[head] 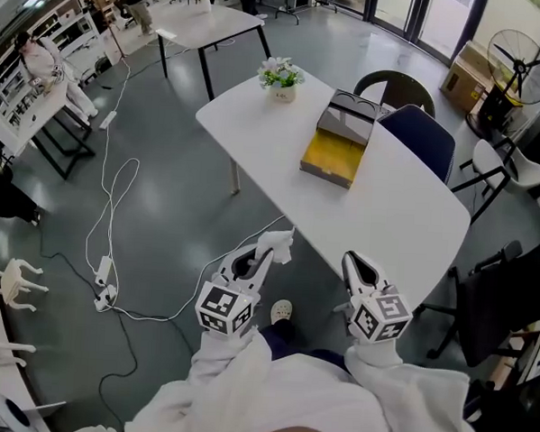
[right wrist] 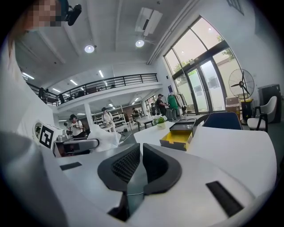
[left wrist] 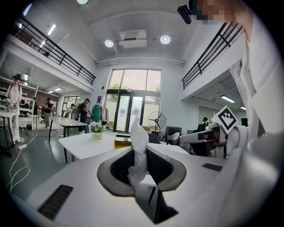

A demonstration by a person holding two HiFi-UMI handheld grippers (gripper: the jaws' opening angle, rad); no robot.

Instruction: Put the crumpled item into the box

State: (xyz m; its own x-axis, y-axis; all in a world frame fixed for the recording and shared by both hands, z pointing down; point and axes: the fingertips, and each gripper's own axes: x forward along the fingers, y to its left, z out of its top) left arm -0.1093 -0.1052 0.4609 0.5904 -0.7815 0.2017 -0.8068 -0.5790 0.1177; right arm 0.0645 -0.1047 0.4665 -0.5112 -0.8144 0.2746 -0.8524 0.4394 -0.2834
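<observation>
The crumpled white paper tissue is sitting pinched between the narrowed jaws of your left gripper. It is hanging just off the near edge of the white rounded table, over the grey floor rather than the tabletop. In the left gripper view it is standing up from the dark pads as a tall, twisted wisp, creased and soft-looking, with most of it poking out past the tips and its lower end trailing down between them. You are aiming for the open rectangular cardboard box with the yellow inside, which is lying well ahead of the tissue and a little to its right, near the middle of the table. Its long axis is running away from you and its dark lid is folded back at the far end. Your right gripper is hovering beside the left one with its jaws closed together on nothing. It is looking about as near to the box, but the left one is carrying the load, so by my judgement the move is calling for a forward reach over the table edge.
</observation>
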